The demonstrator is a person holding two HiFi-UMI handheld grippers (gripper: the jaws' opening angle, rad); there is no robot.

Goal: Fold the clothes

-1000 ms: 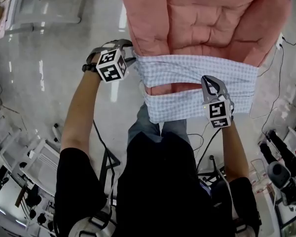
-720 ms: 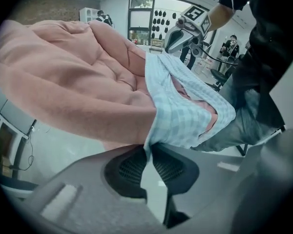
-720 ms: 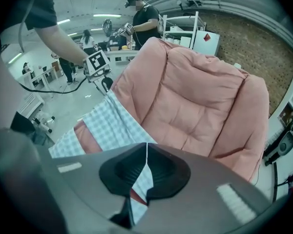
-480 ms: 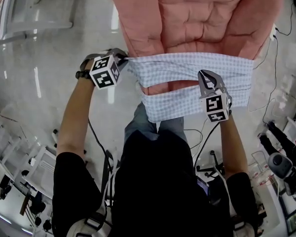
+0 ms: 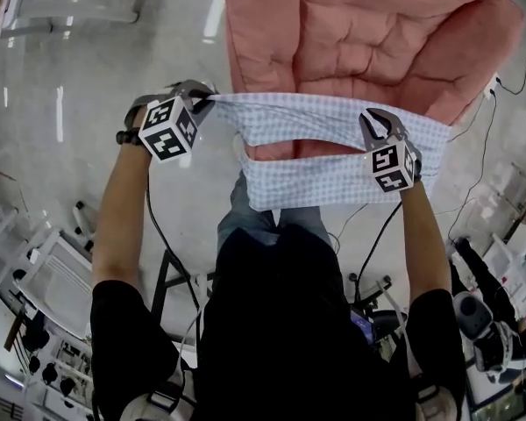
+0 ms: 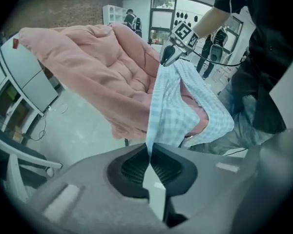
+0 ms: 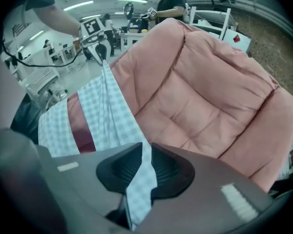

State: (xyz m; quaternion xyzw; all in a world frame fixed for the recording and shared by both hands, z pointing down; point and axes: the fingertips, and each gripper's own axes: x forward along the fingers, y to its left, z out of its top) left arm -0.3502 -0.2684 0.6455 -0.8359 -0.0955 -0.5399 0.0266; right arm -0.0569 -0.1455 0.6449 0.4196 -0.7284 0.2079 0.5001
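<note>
We hold the checked cloth (image 5: 324,117) up, pulled tight between our two hands | it lies across the near edge of the pink puffy blanket (image 5: 359,33) | left gripper (image 5: 209,102): fingers closed tight on one end of the cloth | right gripper (image 5: 375,119): fingers have just been opening a little, with the cloth pinched between them

Bright, even indoor light is thrown from overhead ceiling strips (image 7: 78,6); white glare streaks are laid across the glossy floor (image 5: 70,121). Strong fisheye bending and dark vignetted corners are seen, and the left tool (image 6: 150,150) is rendered soft.
</note>
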